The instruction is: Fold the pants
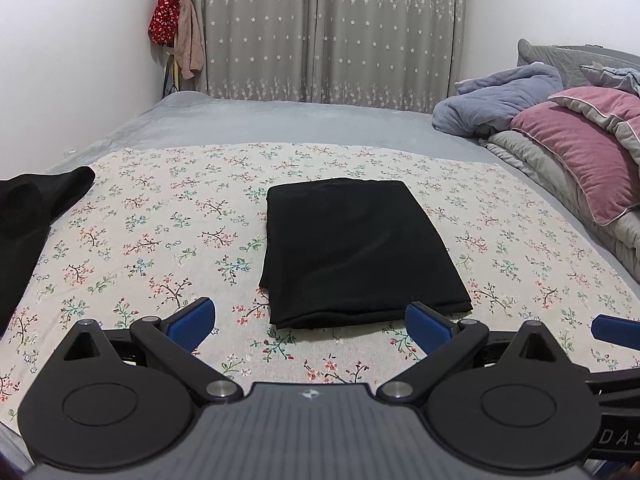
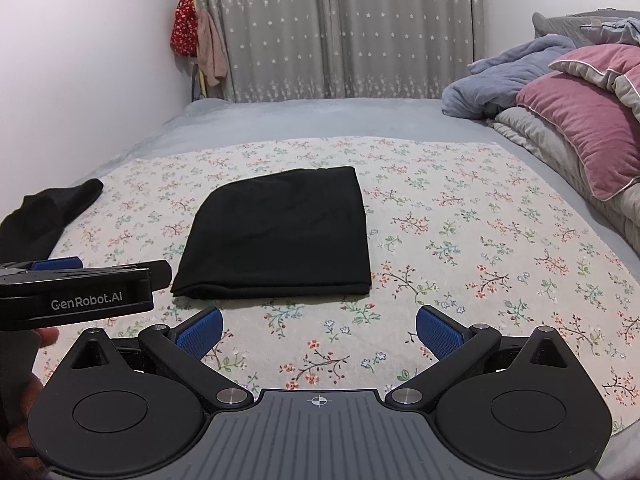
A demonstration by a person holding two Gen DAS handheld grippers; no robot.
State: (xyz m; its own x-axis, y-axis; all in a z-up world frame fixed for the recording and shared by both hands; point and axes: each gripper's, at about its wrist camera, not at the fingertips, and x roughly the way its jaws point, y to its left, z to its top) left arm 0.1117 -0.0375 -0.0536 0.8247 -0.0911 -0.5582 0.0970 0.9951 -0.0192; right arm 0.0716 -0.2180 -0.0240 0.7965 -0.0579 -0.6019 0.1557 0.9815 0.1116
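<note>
Left wrist view has the folded black pants (image 1: 362, 250) lying as a neat rectangle at the centre of the frame, flat on the floral cloth (image 1: 160, 240) that covers the near part of the bed (image 1: 280, 120). The left gripper (image 1: 310, 322) sits at the bottom of the frame, its blue-padded fingers (image 1: 192, 322) spread wide apart and holding nothing; the near edge of the pants lies between and just beyond the fingertips. Another dark garment (image 1: 36, 216) lies bunched at the left edge of the frame, well apart from the folded pants. In the right wrist view the pants (image 2: 280, 240) sit left of centre, and the right gripper (image 2: 318, 330) at the bottom is likewise spread wide and empty, over bare floral cloth just short of the pants' near edge. The left gripper's body (image 2: 76, 296) pokes in from the left edge of that frame. At the right of both frames a pink pillow (image 1: 580, 152) and rumpled blue blanket (image 1: 500, 100) are piled on the bed, with grey starred curtains (image 1: 328, 28) along the top.
</note>
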